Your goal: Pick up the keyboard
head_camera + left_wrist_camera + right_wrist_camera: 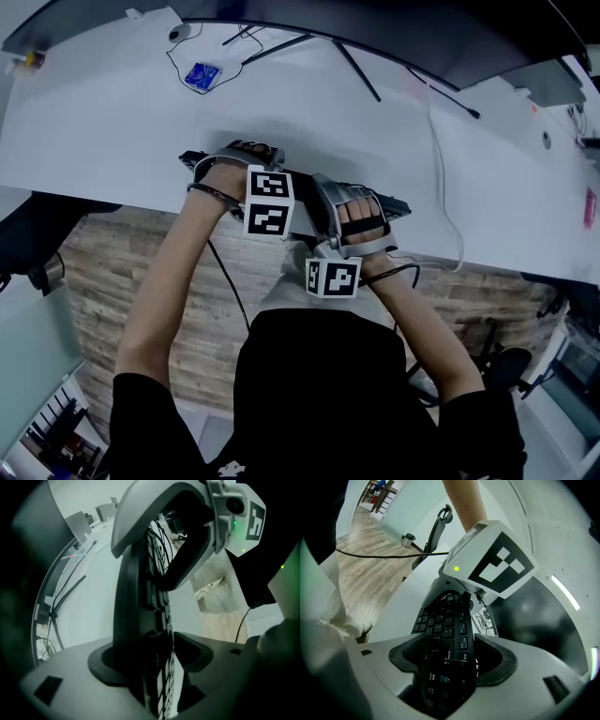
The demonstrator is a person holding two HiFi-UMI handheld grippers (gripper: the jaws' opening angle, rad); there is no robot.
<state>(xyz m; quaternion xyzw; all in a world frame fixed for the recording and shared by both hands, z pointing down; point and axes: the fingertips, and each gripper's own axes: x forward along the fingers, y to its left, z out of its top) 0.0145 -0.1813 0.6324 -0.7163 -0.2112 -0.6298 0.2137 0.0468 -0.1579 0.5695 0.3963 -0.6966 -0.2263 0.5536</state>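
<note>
Hands sit side by side at centre frame in the head view; left hand (pixel 223 180) points the left gripper (pixel 154 660) down, right hand (pixel 362 217) tilts the right gripper (pixel 454 656) forward and down; both pairs of jaws are clamped on the black keyboard (pixel 397 204) (edge-on between the left pair), which lies along the near edge of the white desk (pixel 103 112); wood-plank floor (pixel 141 281) shows at lower left; cables (pixel 441 159) trail across the upper right.

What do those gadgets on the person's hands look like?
The left claw and right claw are grey moulded shells, each carrying a white cube with black square markers. A black cable trails from the right one. The person wears a black short-sleeved top.
</note>
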